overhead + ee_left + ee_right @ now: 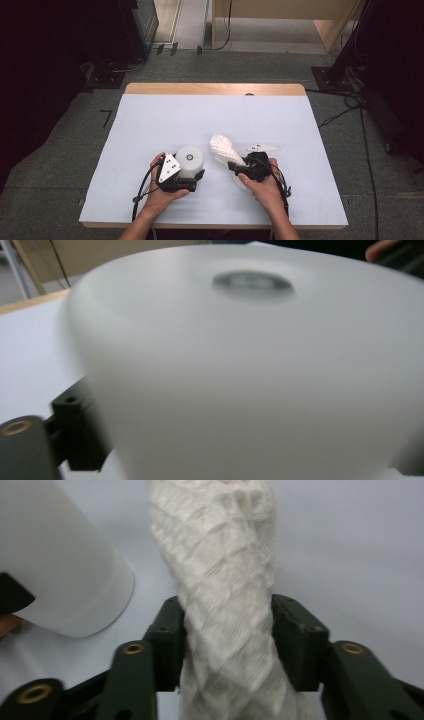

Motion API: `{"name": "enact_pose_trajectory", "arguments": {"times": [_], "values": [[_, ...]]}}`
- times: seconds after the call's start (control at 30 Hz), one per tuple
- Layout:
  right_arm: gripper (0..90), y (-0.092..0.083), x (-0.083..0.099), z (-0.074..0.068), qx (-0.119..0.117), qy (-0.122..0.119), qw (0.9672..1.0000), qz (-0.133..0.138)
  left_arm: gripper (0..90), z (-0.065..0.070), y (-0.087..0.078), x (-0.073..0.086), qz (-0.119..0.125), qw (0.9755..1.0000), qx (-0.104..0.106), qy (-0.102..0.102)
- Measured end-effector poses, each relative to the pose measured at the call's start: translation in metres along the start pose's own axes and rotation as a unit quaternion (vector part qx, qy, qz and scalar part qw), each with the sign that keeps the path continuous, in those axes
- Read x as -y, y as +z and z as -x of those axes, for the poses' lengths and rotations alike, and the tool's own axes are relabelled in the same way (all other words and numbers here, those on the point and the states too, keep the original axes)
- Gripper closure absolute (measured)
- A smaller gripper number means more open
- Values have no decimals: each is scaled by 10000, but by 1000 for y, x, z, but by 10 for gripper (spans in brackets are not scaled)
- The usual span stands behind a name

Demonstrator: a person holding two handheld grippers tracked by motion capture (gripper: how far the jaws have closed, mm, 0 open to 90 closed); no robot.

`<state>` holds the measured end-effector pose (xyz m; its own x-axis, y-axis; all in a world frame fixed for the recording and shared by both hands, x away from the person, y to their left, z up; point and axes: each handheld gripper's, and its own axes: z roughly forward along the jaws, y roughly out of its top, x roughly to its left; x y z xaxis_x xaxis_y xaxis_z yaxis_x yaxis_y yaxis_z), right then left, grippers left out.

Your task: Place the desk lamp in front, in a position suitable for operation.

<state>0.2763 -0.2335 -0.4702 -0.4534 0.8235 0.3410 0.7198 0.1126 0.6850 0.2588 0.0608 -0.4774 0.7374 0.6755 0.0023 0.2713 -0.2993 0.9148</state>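
An upright white roll [190,159] with a dark core hole stands at the near middle of the table, and my left gripper [189,173] is shut on its lower part. The roll [250,370] looms blurred in the left gripper view, with one black finger [75,435] against its side. A twisted strip of white embossed paper towel [222,147] lies to the right of the roll. My right gripper [234,167] straddles it. In the right gripper view the strip [215,555] runs up between the jaws of my right gripper [227,640], which stand apart without squeezing it. The roll [60,565] is at the left there.
The table carries a pale sheet [150,125] with a wooden strip [215,89] bare along the far edge. The far half of the sheet is free room. Cables [345,110] and dark stands sit on the floor around the table.
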Motion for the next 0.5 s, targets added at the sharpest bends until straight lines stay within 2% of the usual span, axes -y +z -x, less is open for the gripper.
{"name": "enact_pose_trajectory", "arguments": {"times": [0.03, 0.13, 0.17, 0.2, 0.23, 0.27, 0.3, 0.33, 0.37, 0.4, 0.43, 0.47, 0.5], "values": [[418, -7, -2, 2, -5, -26, 9999, 109, 8, -3, -5, 0, 17, 9999, 141, -56], [384, -10, -4, 1, -31, -84, 9998, 189, 8, -5, -12, -1, 147, 9997, 165, -54], [360, -12, -7, -4, -8, -247, 9994, 250, 8, -6, -18, -2, 239, 9995, 225, -34], [360, -12, -7, -4, -8, -247, 9994, 250, 8, -6, -18, -2, 239, 9995, 225, -34], [351, -8, -8, -11, 175, -452, 9983, 315, 11, -6, -20, -3, 278, 9993, 233, -16], [351, -8, -8, -11, 175, -452, 9983, 315, 23, -6, -20, -3, 278, 9993, 233, -16], [345, 0, -8, -14, 363, -571, 9974, 247, 49, -6, -20, -3, 274, 9994, 200, 38], [364, 3, -7, -15, 431, -601, 9971, 205, 68, -6, -20, -3, 274, 9994, 200, 38], [428, 7, -6, -15, 474, -609, 9969, 143, 80, -6, -18, -4, 260, 9994, 239, 48], [428, 7, -6, -15, 474, -609, 9969, 143, 84, -6, -18, -4, 260, 9994, 239, 48], [719, 12, -1, -15, 442, -671, 9968, 17, 88, -7, -17, -4, 266, 9992, 264, 149], [772, 12, 0, -15, 318, -683, 9971, 70, 89, -7, -17, -5, 264, 9992, 274, 158], [772, 12, 0, -15, 318, -683, 9971, 70, 90, -7, -17, -5, 264, 9992, 274, 158]]}}
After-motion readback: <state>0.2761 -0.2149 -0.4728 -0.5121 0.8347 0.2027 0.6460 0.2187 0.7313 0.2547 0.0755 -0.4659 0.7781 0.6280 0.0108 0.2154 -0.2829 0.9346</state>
